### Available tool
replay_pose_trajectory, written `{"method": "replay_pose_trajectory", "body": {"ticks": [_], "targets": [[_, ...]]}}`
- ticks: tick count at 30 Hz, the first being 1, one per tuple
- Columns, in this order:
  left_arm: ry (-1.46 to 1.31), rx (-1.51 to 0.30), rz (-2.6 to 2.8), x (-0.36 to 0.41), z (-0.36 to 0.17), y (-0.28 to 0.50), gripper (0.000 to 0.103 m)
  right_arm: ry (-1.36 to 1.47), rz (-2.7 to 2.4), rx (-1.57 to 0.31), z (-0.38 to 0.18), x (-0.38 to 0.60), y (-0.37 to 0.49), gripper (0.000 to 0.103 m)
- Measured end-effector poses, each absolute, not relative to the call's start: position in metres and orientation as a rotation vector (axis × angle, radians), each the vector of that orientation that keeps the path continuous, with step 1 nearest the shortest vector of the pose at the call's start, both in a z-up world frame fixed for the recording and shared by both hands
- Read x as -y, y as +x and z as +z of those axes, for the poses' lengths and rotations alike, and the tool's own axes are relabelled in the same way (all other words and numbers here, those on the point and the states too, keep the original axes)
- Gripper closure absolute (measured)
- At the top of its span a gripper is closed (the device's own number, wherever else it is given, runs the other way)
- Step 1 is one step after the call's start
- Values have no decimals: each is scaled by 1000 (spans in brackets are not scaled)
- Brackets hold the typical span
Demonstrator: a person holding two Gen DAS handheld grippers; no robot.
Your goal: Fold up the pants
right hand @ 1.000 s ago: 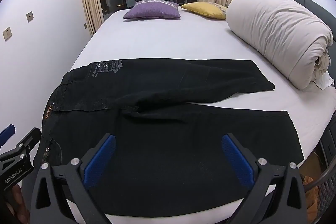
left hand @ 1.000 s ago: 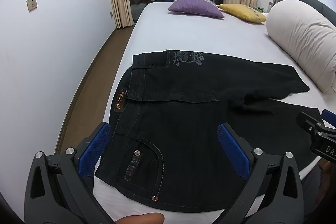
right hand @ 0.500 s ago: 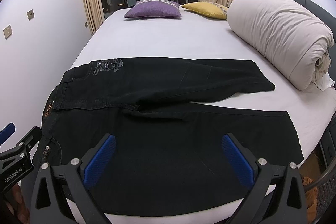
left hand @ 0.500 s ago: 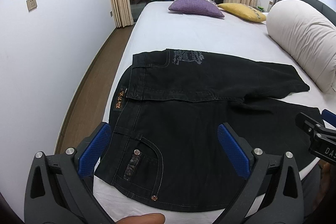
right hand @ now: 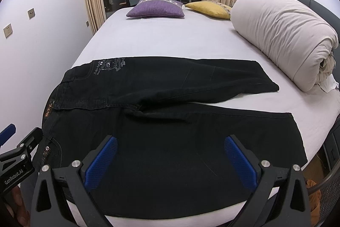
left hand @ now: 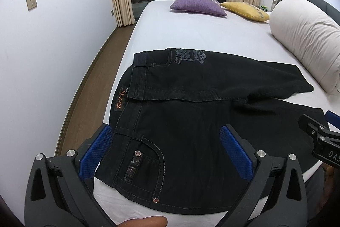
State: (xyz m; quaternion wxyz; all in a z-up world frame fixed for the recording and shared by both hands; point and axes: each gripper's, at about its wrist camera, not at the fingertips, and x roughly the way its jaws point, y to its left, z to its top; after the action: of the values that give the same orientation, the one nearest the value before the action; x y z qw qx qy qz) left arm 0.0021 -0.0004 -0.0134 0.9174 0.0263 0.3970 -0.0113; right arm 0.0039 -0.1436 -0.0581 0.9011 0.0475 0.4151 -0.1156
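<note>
Both grippers unchanged over last second: left gripper (left hand: pixel 163 150) and right gripper (right hand: pixel 170 159) spread wide, empty, hovering above black pants (right hand: pixel 170 120) lying flat on bed (right hand: pixel 170 39), legs splayed. Folding not started.

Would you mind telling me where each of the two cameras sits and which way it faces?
Left wrist: on the left gripper, over the waistband end of the black pants, facing up the bed; its open fingers and a fingertip show.
Right wrist: on the right gripper, over the near pant leg, facing likewise; its open fingers show.
Shared: pants, purple pillow, rolled duvet, and each glimpses the other gripper.
</note>
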Motion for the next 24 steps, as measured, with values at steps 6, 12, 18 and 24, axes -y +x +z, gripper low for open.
{"method": "replay_pose_trajectory", "body": {"ticks": [6, 12, 18, 24], "targets": [[53, -817, -23, 0, -13, 2, 0, 97, -238, -861, -60, 142, 3, 0], [53, -818, -23, 1, -14, 2, 0, 93, -236, -865, -61, 140, 5, 0], [53, -819, -23, 1, -14, 2, 0, 93, -237, -865, -61, 141, 5, 0], [52, -819, -23, 0, -14, 2, 0, 91, -236, -865, -61, 141, 5, 0]]}}
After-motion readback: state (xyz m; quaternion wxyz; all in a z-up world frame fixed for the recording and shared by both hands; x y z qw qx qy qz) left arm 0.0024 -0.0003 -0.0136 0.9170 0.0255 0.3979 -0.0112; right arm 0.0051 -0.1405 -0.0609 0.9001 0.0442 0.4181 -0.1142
